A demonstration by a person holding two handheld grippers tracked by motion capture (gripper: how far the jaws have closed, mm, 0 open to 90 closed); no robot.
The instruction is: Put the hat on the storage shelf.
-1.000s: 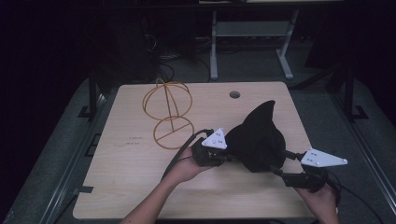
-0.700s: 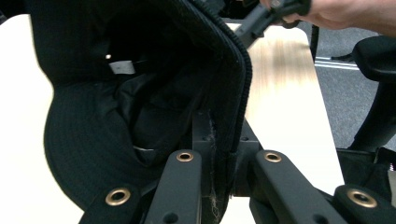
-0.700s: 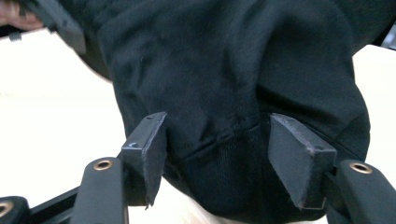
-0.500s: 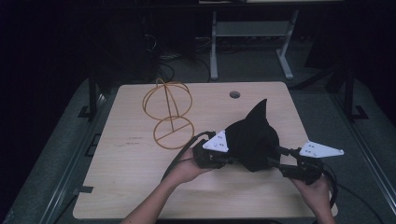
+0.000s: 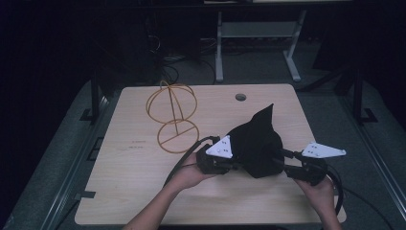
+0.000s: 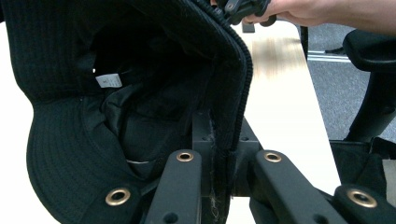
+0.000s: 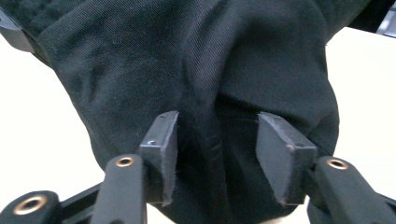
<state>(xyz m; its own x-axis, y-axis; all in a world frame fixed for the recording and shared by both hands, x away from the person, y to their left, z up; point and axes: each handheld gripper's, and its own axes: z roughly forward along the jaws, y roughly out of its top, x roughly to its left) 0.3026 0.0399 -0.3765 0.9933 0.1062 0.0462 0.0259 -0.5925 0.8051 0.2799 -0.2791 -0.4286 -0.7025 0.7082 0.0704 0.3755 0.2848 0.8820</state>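
- Left gripper [image 5: 235, 165] is clenched on the black hat's [image 5: 258, 143] ribbed band, near the table's [image 5: 129, 167] right front corner.
- Right gripper [image 7: 217, 149], jaws just closing, straddles crown fabric, seemingly not yet pinching.
- Next: close fully, then lift together.

A light wooden table [image 5: 124, 191] is standing on a grey carpeted floor [image 5: 57, 158]. A round cable hole [image 5: 241, 97] is sitting near the table's far edge. Beyond the table, a grey metal stand [image 5: 253, 33] with two splayed feet is resting on the floor, and loose cables [image 5: 163, 52] are lying beside it. The far room is lying in darkness; light is falling mainly on the tabletop.
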